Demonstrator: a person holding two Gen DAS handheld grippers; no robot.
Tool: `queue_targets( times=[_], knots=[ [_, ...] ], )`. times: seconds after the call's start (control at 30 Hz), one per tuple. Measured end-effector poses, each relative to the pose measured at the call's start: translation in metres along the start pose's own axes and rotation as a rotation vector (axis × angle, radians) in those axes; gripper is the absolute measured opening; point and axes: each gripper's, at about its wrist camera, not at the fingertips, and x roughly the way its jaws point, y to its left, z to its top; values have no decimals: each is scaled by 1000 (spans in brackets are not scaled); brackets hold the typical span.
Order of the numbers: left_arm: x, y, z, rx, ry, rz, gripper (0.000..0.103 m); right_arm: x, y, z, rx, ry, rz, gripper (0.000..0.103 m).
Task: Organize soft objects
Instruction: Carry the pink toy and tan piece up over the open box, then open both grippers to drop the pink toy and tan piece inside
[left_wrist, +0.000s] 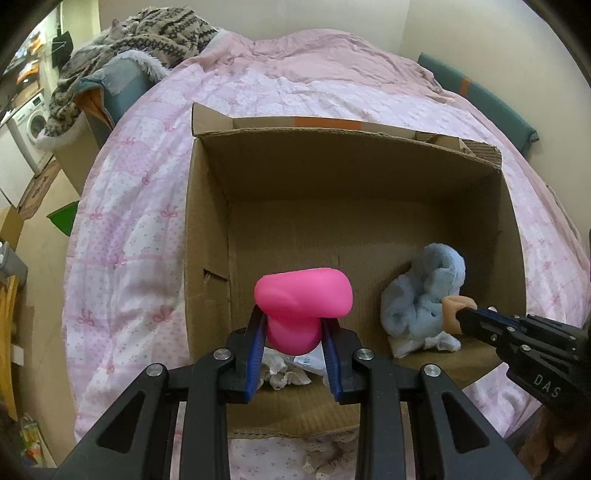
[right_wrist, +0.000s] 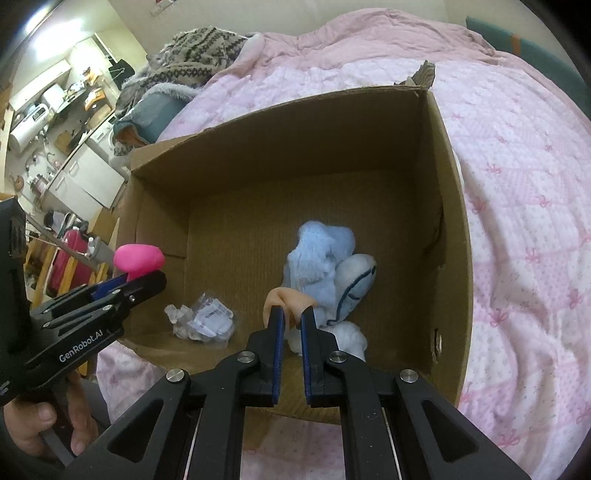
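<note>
We held the left gripper (left_wrist: 293, 328) over the near edge of an open cardboard box (left_wrist: 295, 155) that sat on a bed covered with a pink quilt (left_wrist: 129, 206). Its fingers (left_wrist: 255, 354) were clamped on a bright pink squishy toy (left_wrist: 303, 295); the toy's narrow lower part was pinched between the blue pads and its wider top bulged out above the fingertips. In the right wrist view the same toy (right_wrist: 138, 260) showed at the left rim of the box, above the box floor.

Our right gripper (right_wrist: 291, 314) reached into the box from the near side, and its fingers (right_wrist: 275, 332) were closed on a small beige squishy piece (right_wrist: 286, 299), which stuck out past the tips. In the left wrist view that piece (left_wrist: 456, 306) hung just beside a fluffy light-blue cloth (left_wrist: 424, 295) lying on the box floor toward the right wall. The right wrist view showed the blue cloth (right_wrist: 321, 258) bunched together with a pale blue-and-white soft item with a dark seam (right_wrist: 354, 284). A crumpled clear plastic wrapper (right_wrist: 203, 319) lay on the box floor near the front left, apart from the cloth.

At the head of the bed lay a patterned knit blanket (left_wrist: 147, 40).
</note>
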Motion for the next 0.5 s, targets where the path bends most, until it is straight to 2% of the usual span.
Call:
queue_targets(
  times=[0.27,0.4,0.5],
  knots=[
    [2,3,1,-27,0,-5,26,0,-2,1,14,4,-8,10],
    [3,2,0,-21,7,-2,26,0,-4,1,27,5,-1,19],
    [3,0,0,-16,7,-2,27,0,-6,0,33,3,2,21]
  ],
)
